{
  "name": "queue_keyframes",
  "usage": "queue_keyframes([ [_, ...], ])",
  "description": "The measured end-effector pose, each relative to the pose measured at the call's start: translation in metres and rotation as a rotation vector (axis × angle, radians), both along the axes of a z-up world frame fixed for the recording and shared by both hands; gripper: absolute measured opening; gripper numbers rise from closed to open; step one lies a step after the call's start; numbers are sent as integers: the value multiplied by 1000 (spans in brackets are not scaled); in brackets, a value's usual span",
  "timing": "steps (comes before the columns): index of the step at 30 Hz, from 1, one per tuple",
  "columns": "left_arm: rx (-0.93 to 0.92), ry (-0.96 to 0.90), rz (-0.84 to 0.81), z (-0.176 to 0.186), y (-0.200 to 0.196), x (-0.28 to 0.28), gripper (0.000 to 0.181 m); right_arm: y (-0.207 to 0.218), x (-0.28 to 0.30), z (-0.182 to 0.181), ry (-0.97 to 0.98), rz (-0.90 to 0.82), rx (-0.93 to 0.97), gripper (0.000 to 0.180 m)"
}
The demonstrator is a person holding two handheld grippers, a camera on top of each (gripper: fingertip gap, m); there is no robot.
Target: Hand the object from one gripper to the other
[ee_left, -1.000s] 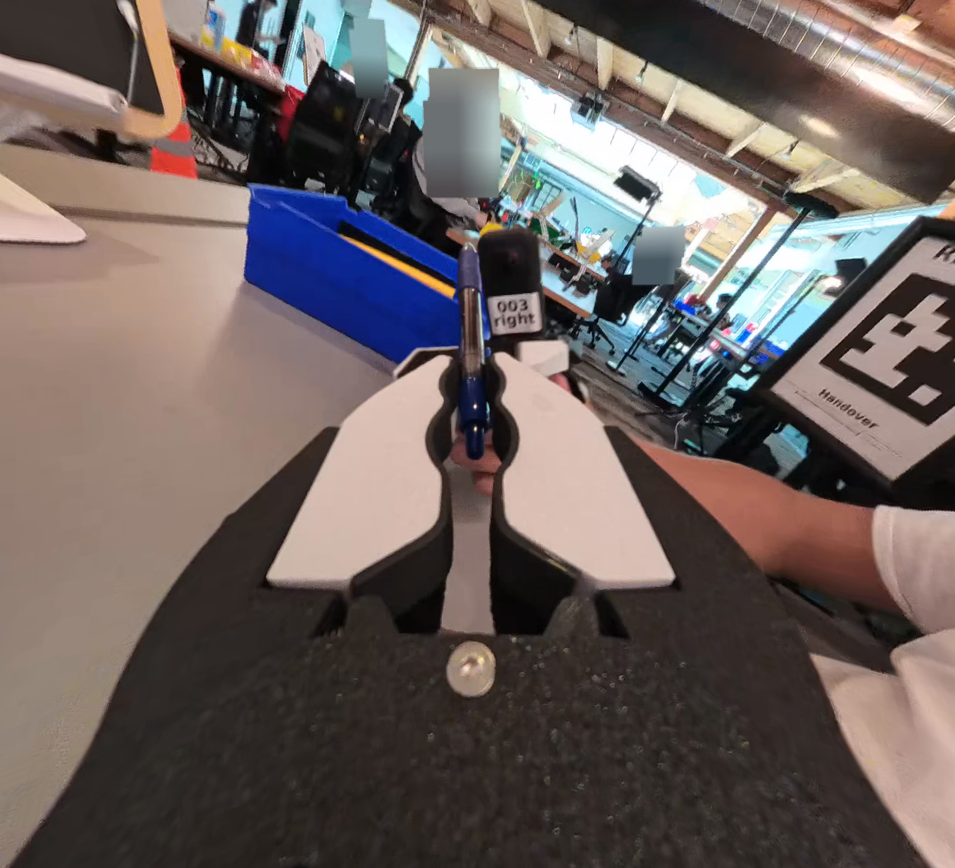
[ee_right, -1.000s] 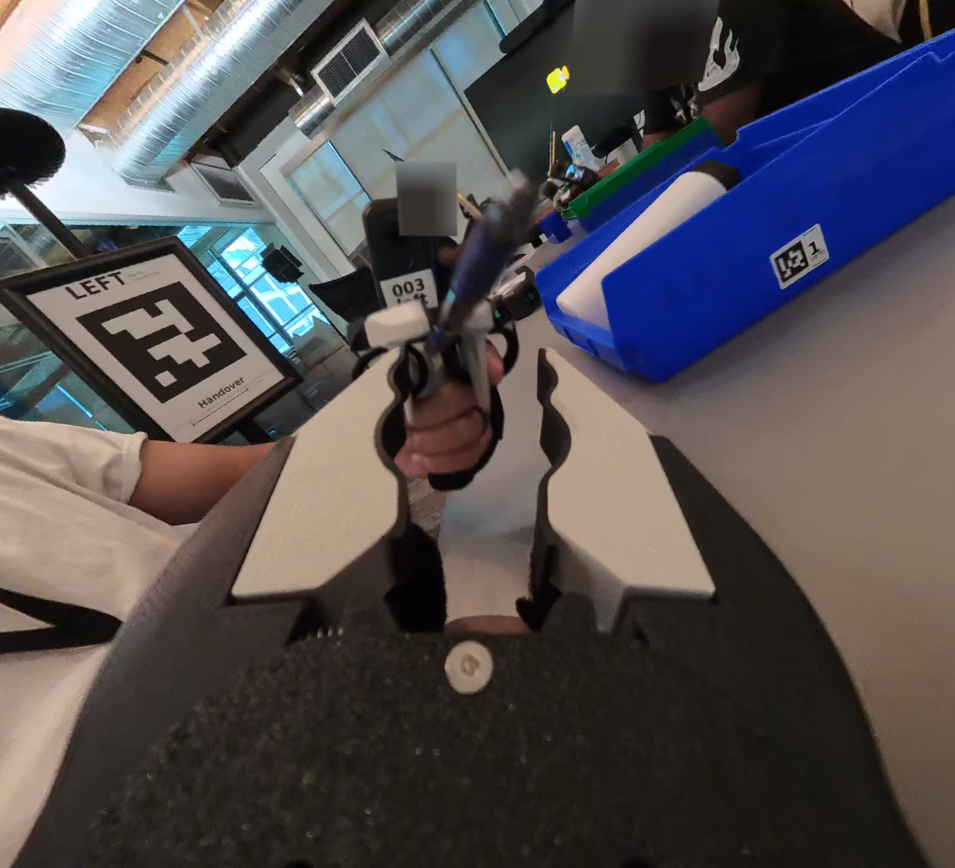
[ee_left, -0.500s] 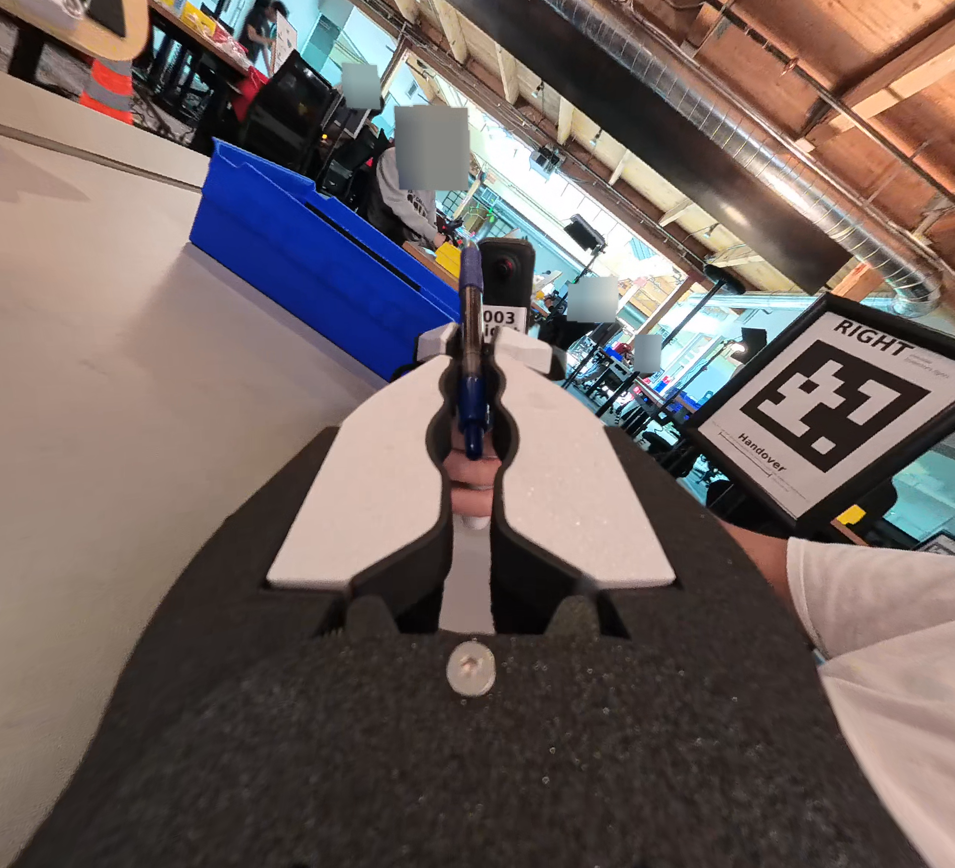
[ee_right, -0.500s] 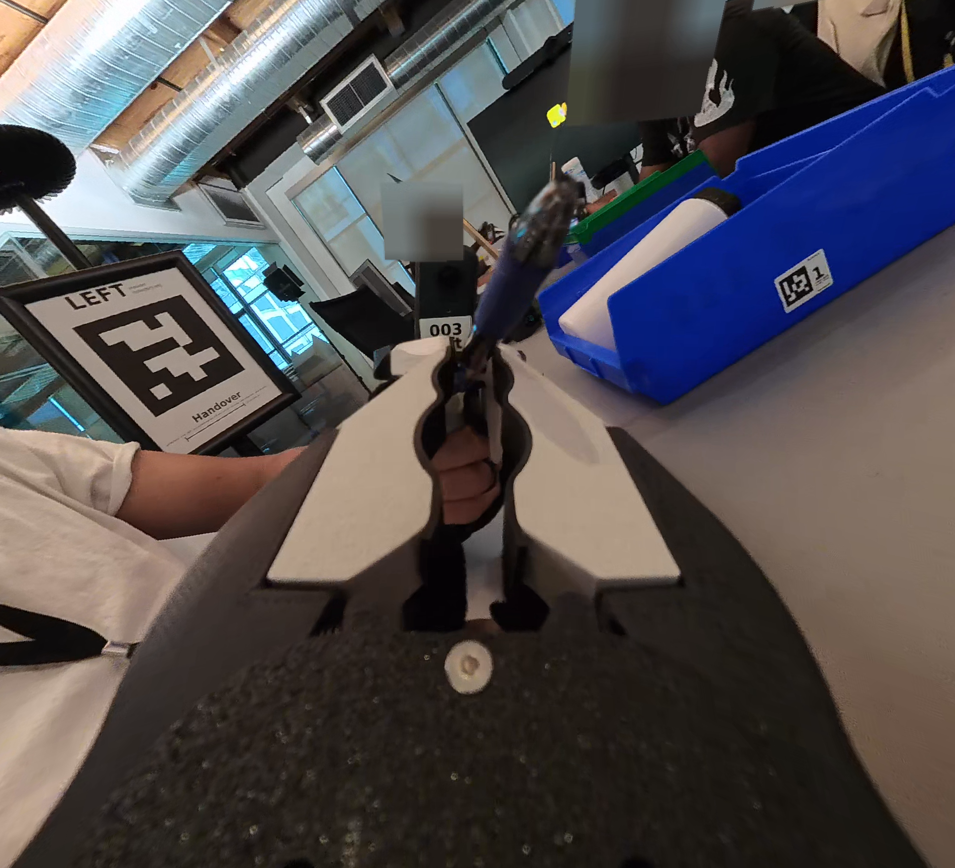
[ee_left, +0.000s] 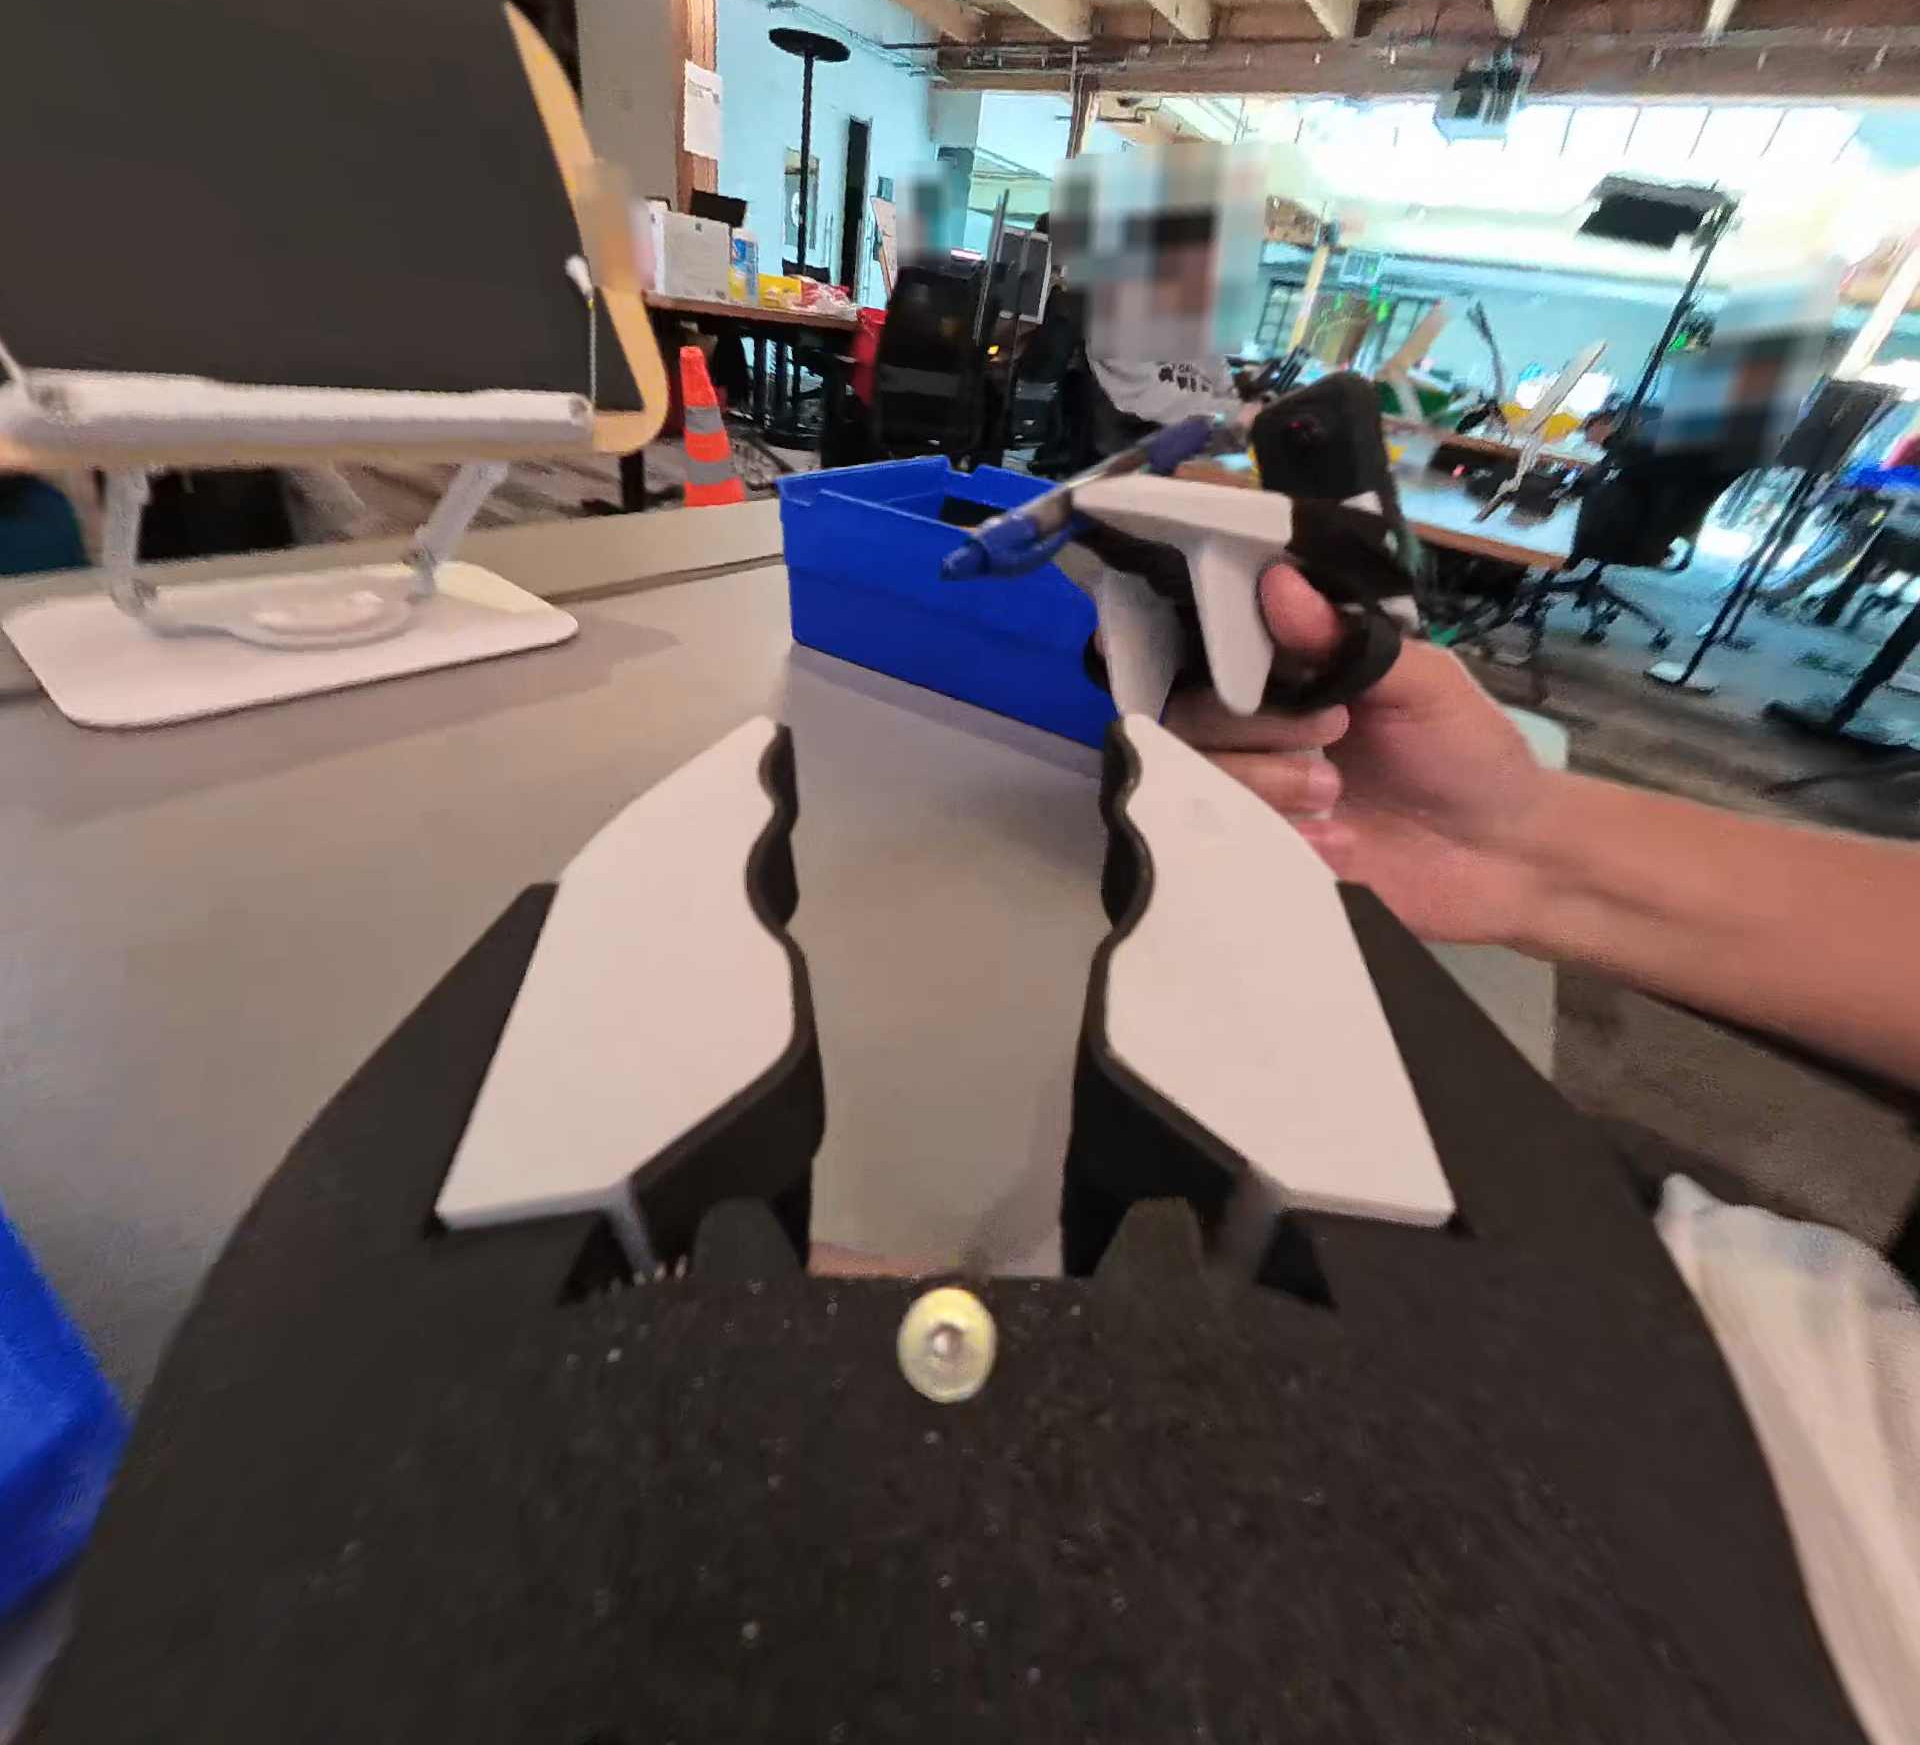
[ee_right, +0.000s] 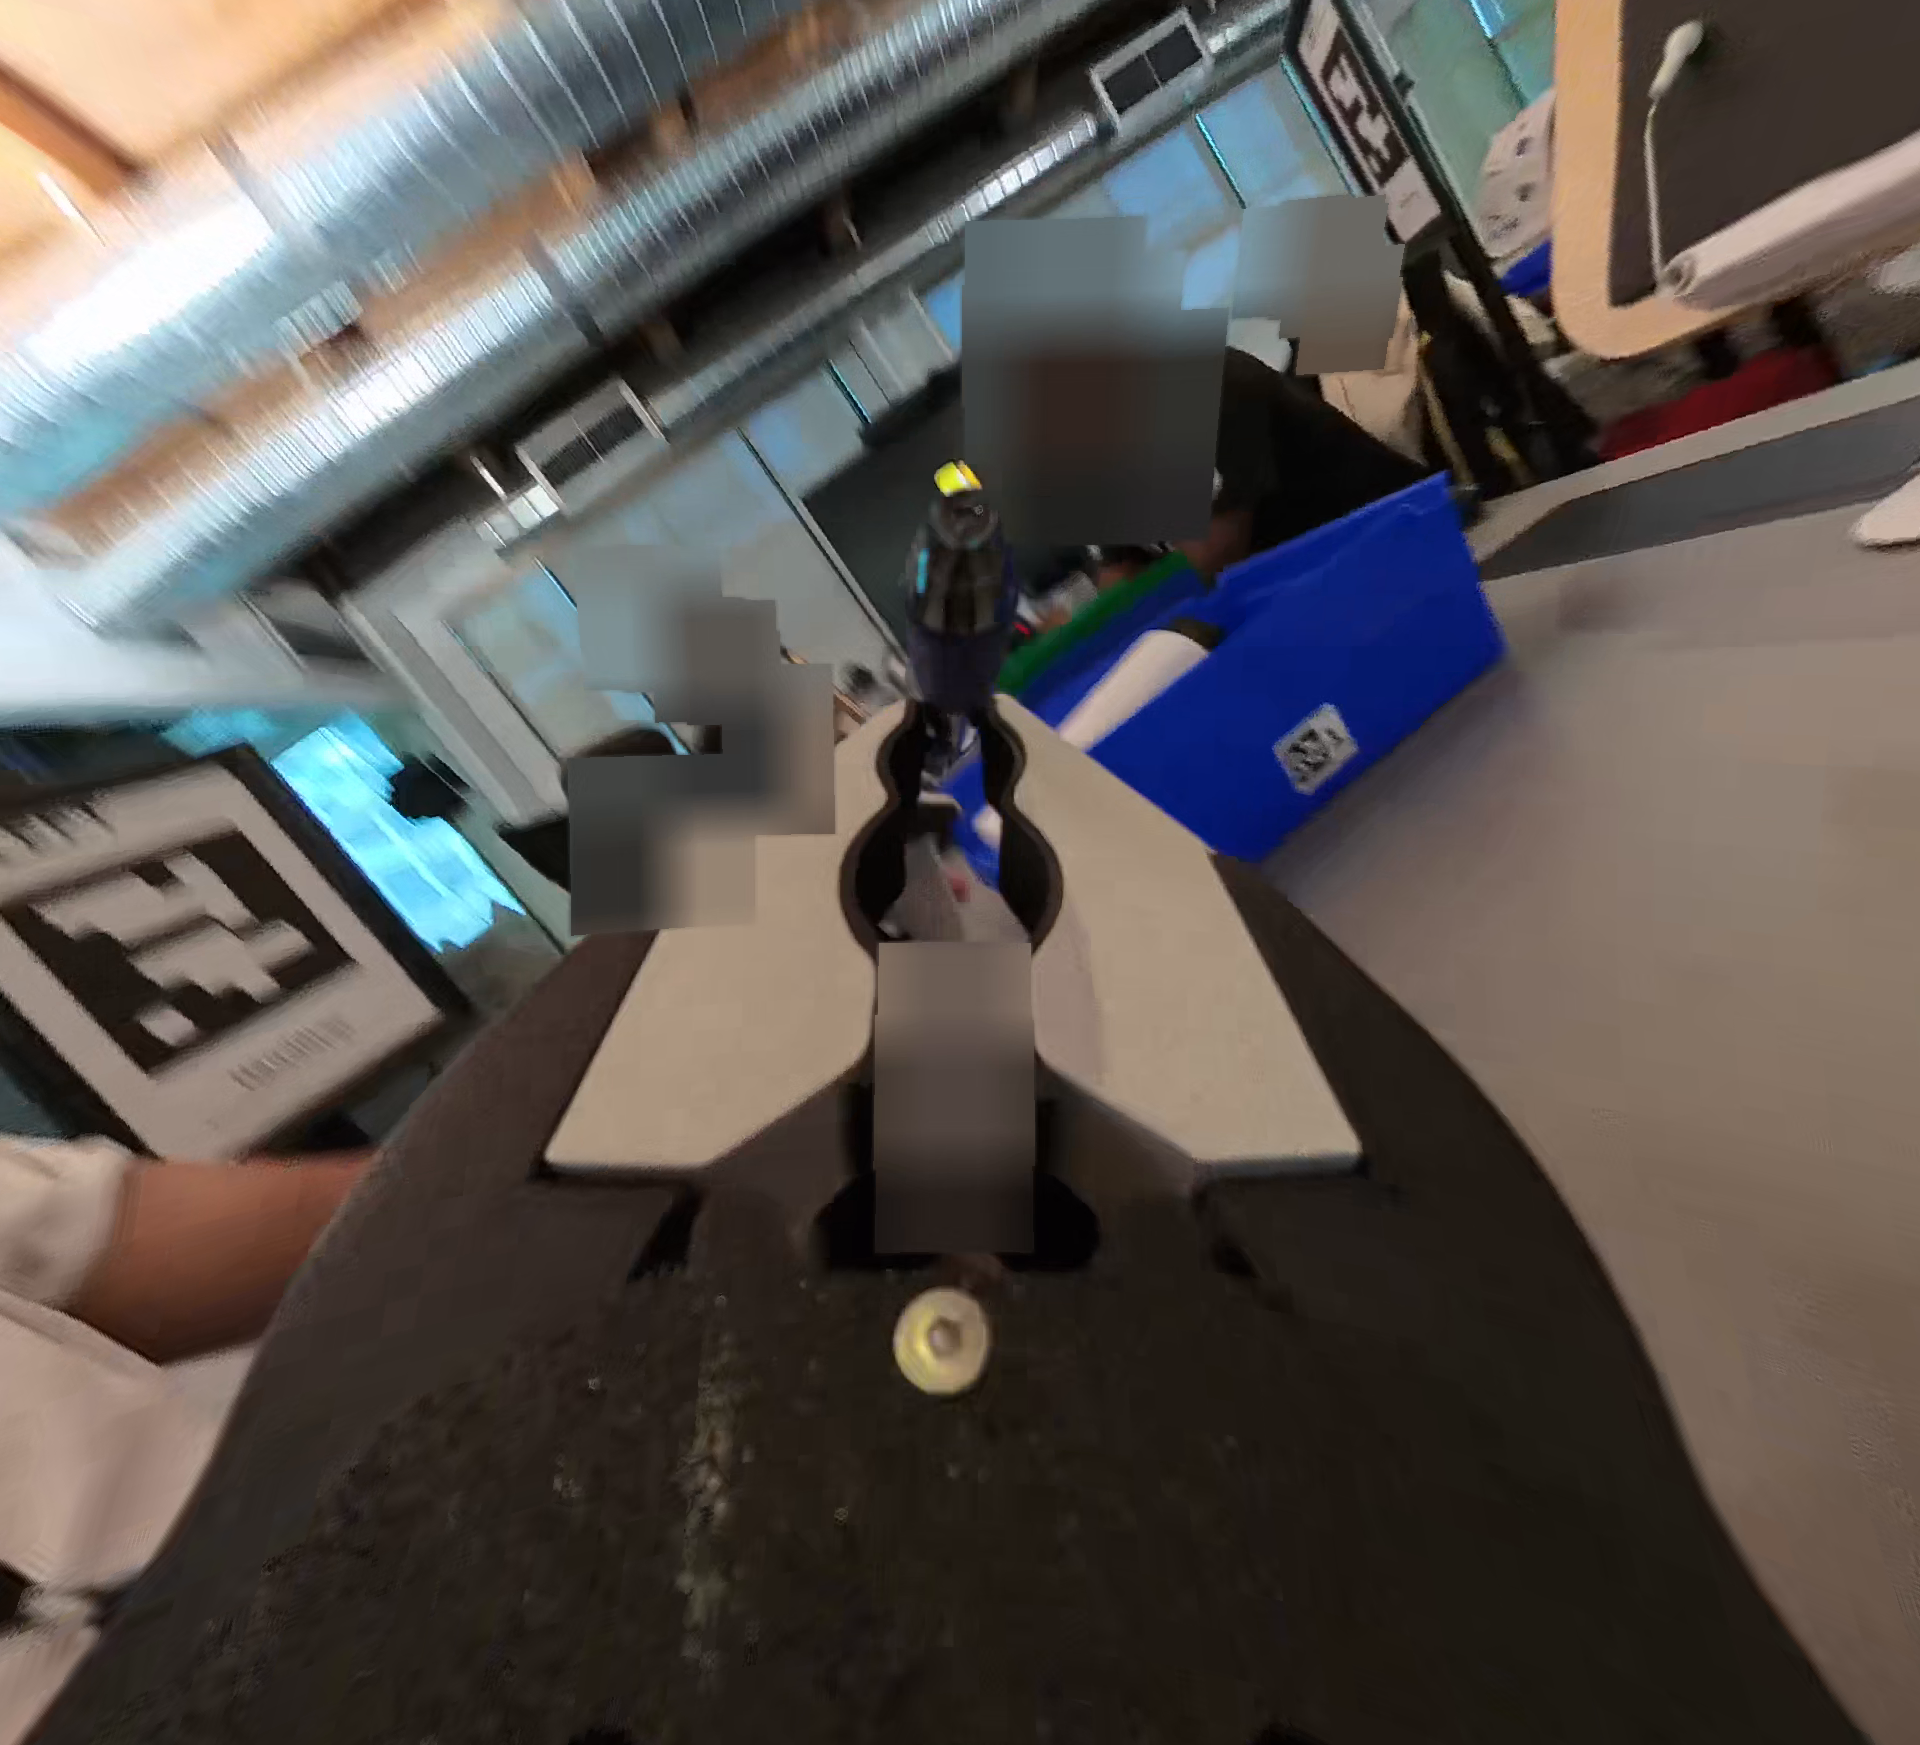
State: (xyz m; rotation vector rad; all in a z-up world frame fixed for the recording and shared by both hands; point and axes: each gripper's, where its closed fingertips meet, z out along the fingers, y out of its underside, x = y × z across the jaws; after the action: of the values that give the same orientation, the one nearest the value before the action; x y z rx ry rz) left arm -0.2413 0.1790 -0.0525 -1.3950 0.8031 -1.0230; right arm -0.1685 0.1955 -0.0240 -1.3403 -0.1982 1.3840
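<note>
Left wrist view: left gripper (ee_left: pixel 945 822) spread w/ nothing btwn its fingers, while ahead & to its right the right gripper (ee_left: pixel 1081 516) pinches the blue pen (ee_left: pixel 1023 537) at its tips (ee_right: pixel 951 739), so handover looks done, pen secured clear of the table (ee_left: pixel 312 864).

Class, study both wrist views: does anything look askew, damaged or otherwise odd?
Nothing is damaged or spilled. The blue pen sits slanted, not level, in the right hand-held gripper, its ends sticking out either side. The left hand-held gripper is open and empty.
</note>
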Motion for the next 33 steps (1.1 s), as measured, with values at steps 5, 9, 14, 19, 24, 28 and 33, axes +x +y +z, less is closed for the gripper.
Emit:
queue_keyframes([
  [5, 20, -65, -20, 7, -18, 18, 54, -11, -10, 13, 376, 79, -49, 10],
  [9, -353, -353, -168, 24, -17, 5, 50, -31, -45, 25, 247, 83, 131, 9],
  [14, -520, -574, -282, 42, -18, -14, 21, -36, -66, 17, 156, 52, 193, 9],
  [19, -535, -601, -322, 44, -24, -10, 21, -38, -78, 10, 114, 62, 181, 9],
  [24, -551, -583, -347, 40, -22, -11, 11, -39, -84, 9, 72, 55, 177, 10],
  [28, -542, -562, -337, 39, -16, -16, 10, -39, -84, 3, -42, 77, 182, 18],
  [33, -495, -491, -240, 31, 5, -32, 10, -23, -47, -16, -483, -76, 327, 57],
])
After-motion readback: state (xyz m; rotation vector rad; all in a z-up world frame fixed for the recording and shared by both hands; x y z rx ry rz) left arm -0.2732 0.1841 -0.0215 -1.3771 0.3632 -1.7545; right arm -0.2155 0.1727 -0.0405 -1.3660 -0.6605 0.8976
